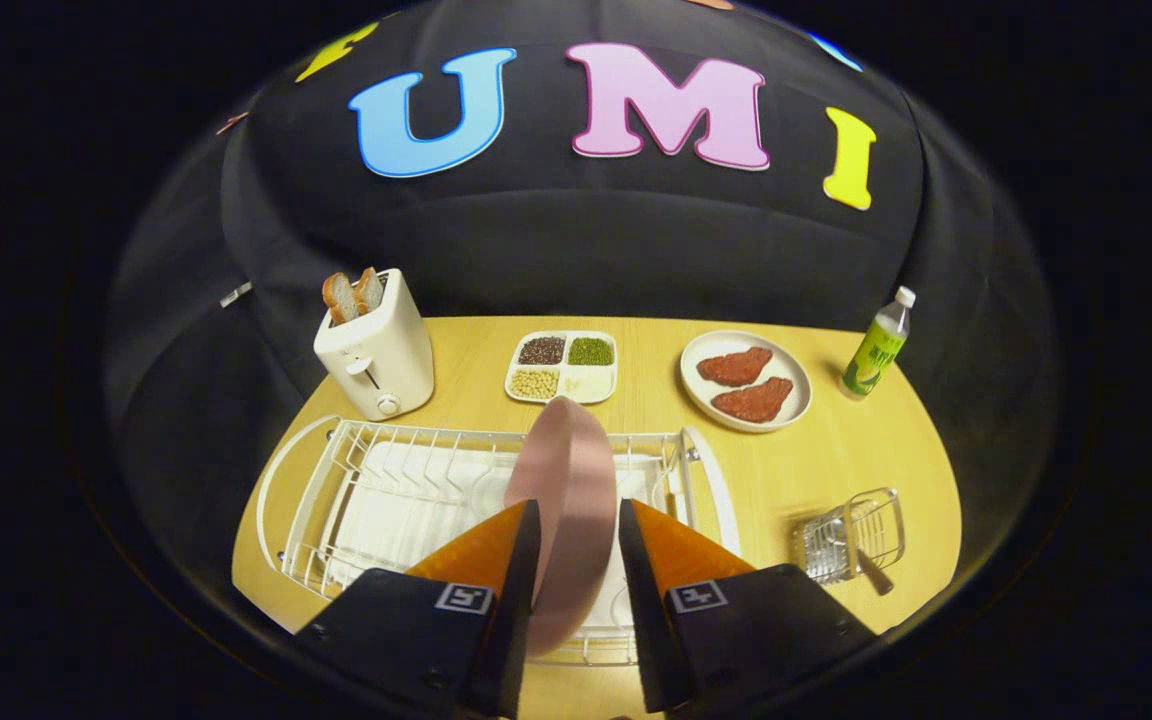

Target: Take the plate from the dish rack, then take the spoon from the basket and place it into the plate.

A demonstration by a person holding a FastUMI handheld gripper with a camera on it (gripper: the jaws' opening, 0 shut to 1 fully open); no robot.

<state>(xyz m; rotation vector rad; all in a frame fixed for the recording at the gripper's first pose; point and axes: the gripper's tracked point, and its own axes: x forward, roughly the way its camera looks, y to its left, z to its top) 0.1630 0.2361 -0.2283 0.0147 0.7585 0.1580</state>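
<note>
The table point(816, 470) was a smooth, pale wooden top, and on its near left sat the dish rack point(356, 490), a white wire frame of thin curved rods over a flat white drip tray. And there was the plate point(568, 500), pink, matte and round, standing on edge in the rack, directly between the fingers of the tool point(579, 560). The fingers flanked it closely on either side; whether both pads were truly pressing on it could not be told, as a thin gap seemed to show on each side. So the first step looked only just under way: the plate appeared not yet lifted clear, its lower rim seemingly down among the wires.

At the far left stood a glossy cream toaster point(376, 355) with two bread slices poking up. At the far right lay a white dish point(746, 380) with two reddish, rough-textured patties, and between them a square four-part tray point(563, 367) of grains and beans. A slim green-labelled bottle point(876, 350) stood at the far right edge.

Smallest of all, on the near right, the little wire basket point(851, 533) held the spoon point(864, 565), a shiny metal handle jutting out, untouched. Fetching it and setting it in the plate was all still to come.
</note>
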